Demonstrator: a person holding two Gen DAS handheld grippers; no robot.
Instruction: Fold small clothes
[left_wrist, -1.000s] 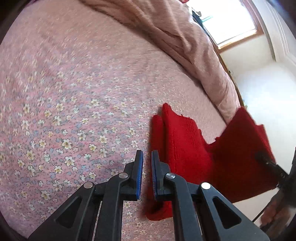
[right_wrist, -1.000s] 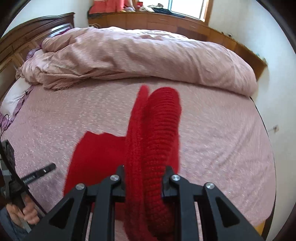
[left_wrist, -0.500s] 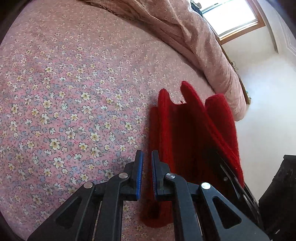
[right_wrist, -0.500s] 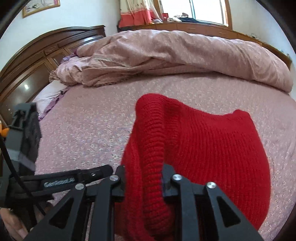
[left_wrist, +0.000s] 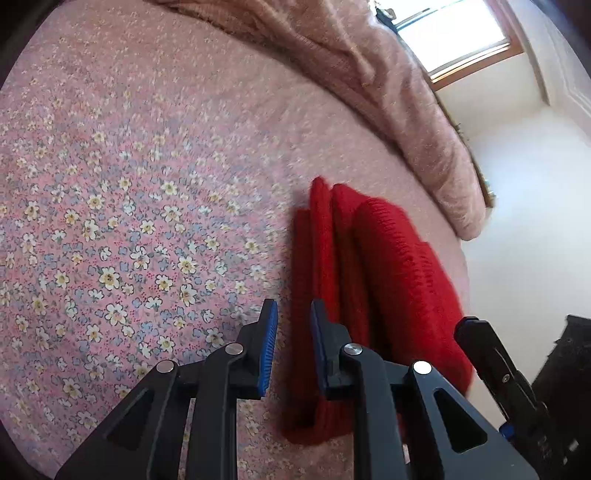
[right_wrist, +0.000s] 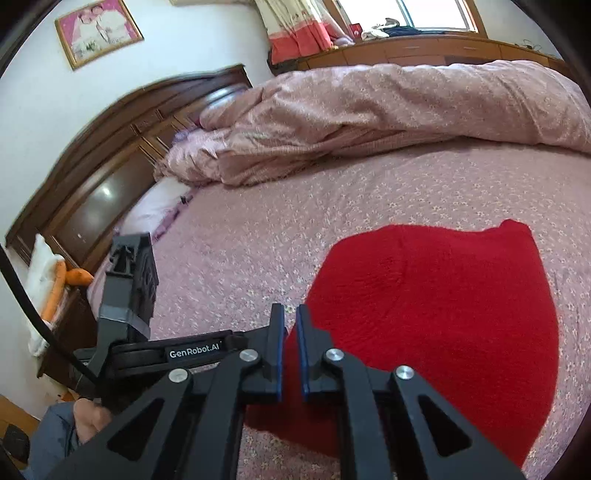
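Note:
A red knitted garment (right_wrist: 436, 314) lies folded flat on the pink floral bedsheet (right_wrist: 258, 236). In the left wrist view it shows as stacked red layers (left_wrist: 369, 280) just right of my fingers. My left gripper (left_wrist: 293, 317) hovers at the garment's left edge, jaws slightly apart with nothing between them. My right gripper (right_wrist: 290, 325) is over the garment's near left edge, jaws narrowly apart and empty. The left gripper's body (right_wrist: 129, 295) shows in the right wrist view.
A rumpled pink duvet (right_wrist: 388, 118) is heaped along the far side of the bed. A dark wooden headboard (right_wrist: 110, 166) stands at left with pillows (right_wrist: 159, 206). The bed's edge and a white wall (left_wrist: 528, 221) are on the right.
My right gripper carried the lifted half of the garment over the other half, then let go of it. The garment now lies flat. My left gripper opened slightly.

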